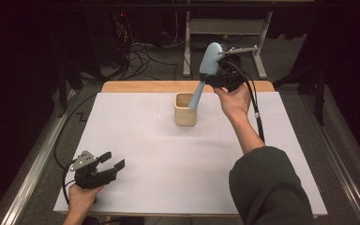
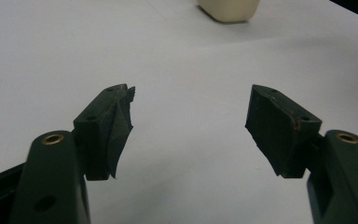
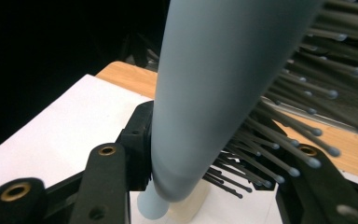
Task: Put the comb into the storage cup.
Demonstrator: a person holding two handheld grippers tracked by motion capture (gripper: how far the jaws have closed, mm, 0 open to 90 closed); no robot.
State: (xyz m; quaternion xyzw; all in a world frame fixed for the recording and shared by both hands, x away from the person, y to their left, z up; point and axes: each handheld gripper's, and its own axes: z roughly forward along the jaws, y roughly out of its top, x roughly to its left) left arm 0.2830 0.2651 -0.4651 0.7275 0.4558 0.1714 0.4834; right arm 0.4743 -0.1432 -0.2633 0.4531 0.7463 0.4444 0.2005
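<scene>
Pinching a blue hairbrush (image 1: 206,70) handle-down over the cup (image 1: 185,108) at the far side, the right gripper (image 1: 222,77) looks mid-placement — next, lower it straight in — while the left gripper (image 1: 104,168) rests spread, near left.

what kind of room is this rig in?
Probably a lab or workshop test bench, not a home. A white sheet covers the table, loose cables lie tangled on the grey floor behind it, and the metal legs of another desk stand in the dark background.
</scene>
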